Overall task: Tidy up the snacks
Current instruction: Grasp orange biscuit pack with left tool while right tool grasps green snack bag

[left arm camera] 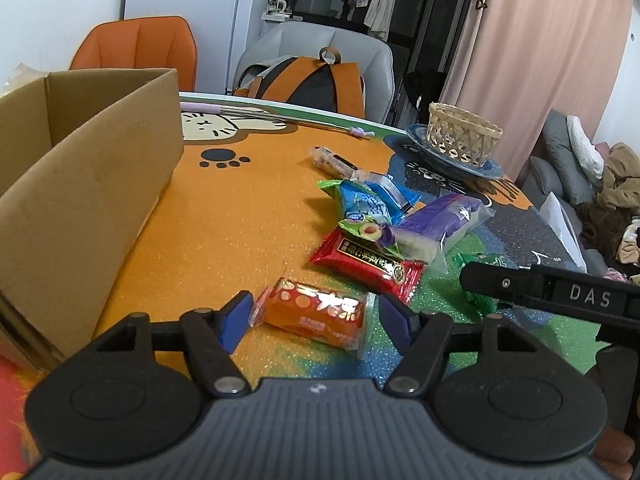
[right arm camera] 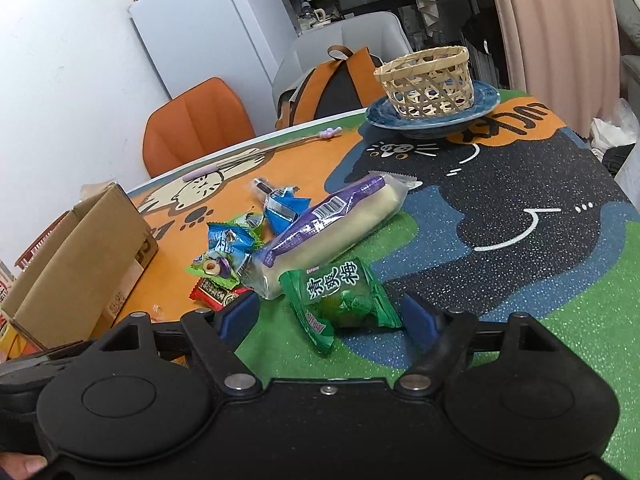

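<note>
Left tongs (left arm camera: 314,316) sit nearest the lens, jaws partly open around an orange snack packet (left arm camera: 314,314) that lies flat on the table (left arm camera: 240,220); the blue pads stand just beside its ends, and contact cannot be confirmed. Right tongs (right arm camera: 330,312) are likewise partly open, straddling a green candy packet (right arm camera: 342,298) on the table – pads apart from the wrapper.

Surface: a glittery mat printed with cat figures (orange, black, green and blue zones). Beyond it stand an orange chair (left arm camera: 140,46) and a grey chair (left arm camera: 320,46) carrying a backpack (left arm camera: 308,84); a pink curtain (left arm camera: 540,40) hangs at right.

Containers: an open cardboard box (left arm camera: 84,168) at left – its interior is not visible. A woven basket (right arm camera: 426,80) rests on a blue plate (right arm camera: 436,114) at the far edge.

Remaining snacks are piled mid-table: a red packet (left arm camera: 368,264), a purple-wrapped roll (right arm camera: 332,224), blue packets (left arm camera: 368,200).
</note>
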`<state>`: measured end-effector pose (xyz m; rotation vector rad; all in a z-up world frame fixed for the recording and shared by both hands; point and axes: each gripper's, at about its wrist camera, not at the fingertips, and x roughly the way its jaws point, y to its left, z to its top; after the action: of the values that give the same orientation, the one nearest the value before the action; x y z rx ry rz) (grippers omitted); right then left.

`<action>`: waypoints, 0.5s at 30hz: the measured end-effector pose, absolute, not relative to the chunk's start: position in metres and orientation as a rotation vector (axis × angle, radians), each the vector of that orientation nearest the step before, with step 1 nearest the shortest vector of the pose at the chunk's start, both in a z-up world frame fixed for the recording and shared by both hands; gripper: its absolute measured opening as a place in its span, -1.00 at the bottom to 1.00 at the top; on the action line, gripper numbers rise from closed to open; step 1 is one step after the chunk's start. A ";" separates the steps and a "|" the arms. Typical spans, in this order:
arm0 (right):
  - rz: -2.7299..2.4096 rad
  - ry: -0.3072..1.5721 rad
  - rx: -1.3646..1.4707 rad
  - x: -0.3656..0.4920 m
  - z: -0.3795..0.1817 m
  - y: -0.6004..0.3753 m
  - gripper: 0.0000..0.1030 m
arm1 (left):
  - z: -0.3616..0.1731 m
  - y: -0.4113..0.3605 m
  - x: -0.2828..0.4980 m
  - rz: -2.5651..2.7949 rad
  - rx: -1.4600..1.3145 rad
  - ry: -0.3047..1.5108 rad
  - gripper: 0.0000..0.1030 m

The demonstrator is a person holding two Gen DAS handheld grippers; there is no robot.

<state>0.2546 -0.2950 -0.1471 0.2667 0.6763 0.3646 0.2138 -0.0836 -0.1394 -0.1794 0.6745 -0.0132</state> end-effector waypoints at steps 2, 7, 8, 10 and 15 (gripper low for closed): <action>0.355 0.678 0.260 0.256 -0.146 -0.295 0.50 | -0.139 -0.083 0.214 -0.010 -0.172 0.670 0.13; 0.334 0.678 0.249 0.263 -0.146 -0.295 0.52 | -0.138 -0.080 0.213 -0.028 -0.192 0.668 -0.04; 0.336 0.677 0.245 0.264 -0.146 -0.294 0.52 | -0.137 -0.079 0.213 -0.031 -0.196 0.671 -0.04; 0.337 0.676 0.235 0.264 -0.147 -0.291 0.52 | -0.135 -0.077 0.211 -0.032 -0.201 0.668 -0.05; 0.311 0.683 0.148 0.261 -0.145 -0.281 -0.04 | -0.126 -0.073 0.205 -0.020 -0.205 0.644 -0.05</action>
<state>0.2613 -0.2806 -0.1453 0.1482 0.6829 0.3107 0.2048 -0.0728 -0.1262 -0.2054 0.6441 -0.0201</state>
